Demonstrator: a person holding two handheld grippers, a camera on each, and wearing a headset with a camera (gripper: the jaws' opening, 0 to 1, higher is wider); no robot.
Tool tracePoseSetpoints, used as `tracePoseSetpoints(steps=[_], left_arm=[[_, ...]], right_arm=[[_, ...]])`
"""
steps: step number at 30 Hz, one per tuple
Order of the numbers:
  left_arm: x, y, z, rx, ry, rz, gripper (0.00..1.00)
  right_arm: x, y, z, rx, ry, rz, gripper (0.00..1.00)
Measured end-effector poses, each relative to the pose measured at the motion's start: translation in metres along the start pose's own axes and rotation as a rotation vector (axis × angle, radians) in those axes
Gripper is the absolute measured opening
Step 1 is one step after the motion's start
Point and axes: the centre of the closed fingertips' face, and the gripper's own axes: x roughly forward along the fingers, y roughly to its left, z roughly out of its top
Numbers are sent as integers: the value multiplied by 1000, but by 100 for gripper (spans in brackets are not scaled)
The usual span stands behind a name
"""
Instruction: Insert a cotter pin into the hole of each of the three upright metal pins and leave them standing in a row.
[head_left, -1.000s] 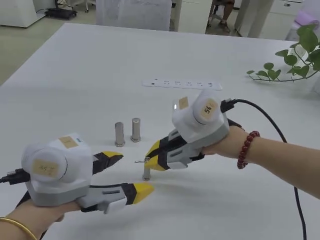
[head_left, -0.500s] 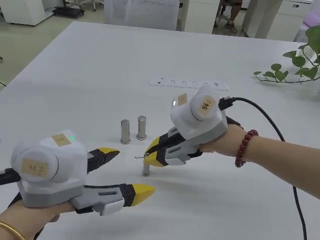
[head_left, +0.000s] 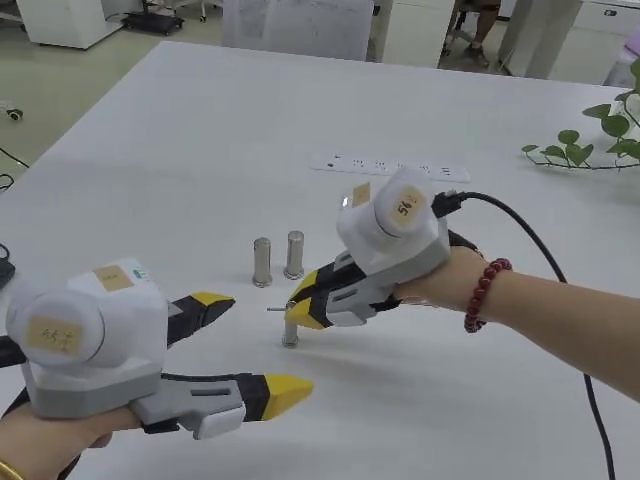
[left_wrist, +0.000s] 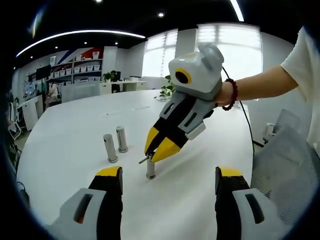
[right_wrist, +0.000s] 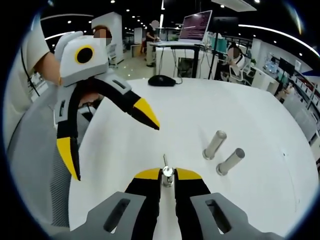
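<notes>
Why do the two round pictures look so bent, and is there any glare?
Left gripper view: a fisheye lens bows the table, and the windows glare white behind the right tool. Right gripper view: same bowing; the cotter pin between its jaws looks slightly soft. Head view: straight lines, even light, a soft shadow under the right tool.

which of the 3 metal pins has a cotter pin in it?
The front pin, standing alone at the right gripper: a cotter pin sticks sideways from its top. The two rear pins, side by side, have none.
</notes>
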Motion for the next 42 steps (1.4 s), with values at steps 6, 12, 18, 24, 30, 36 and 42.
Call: tracePoseSetpoints(steps=[6,12,18,24,30,36,42], left_arm=[[-3,1,-1,-6,3,6,75],[-4,1,-4,-8,14,9,75],[-5,-1,-3,-6,11,5,76],[-6,-2,-3,-5,13,4,77],[-7,-1,-5,-8,17,7,78],[-8,0,-4,-11,7,16,83],[-9,-1,-3,-10,-3,19,87]], right_arm=[[0,-2,0,17,-3,-5,11],[1,-1,0,12,8,-5,11],[1,-1,0,12,15,-3,11],[3,0,-1,30,18,2,13],[2,0,0,44,8,-5,17],[-4,-4,6,103,-33,-12,21],[-12,-10,14,139,-64,-34,27]])
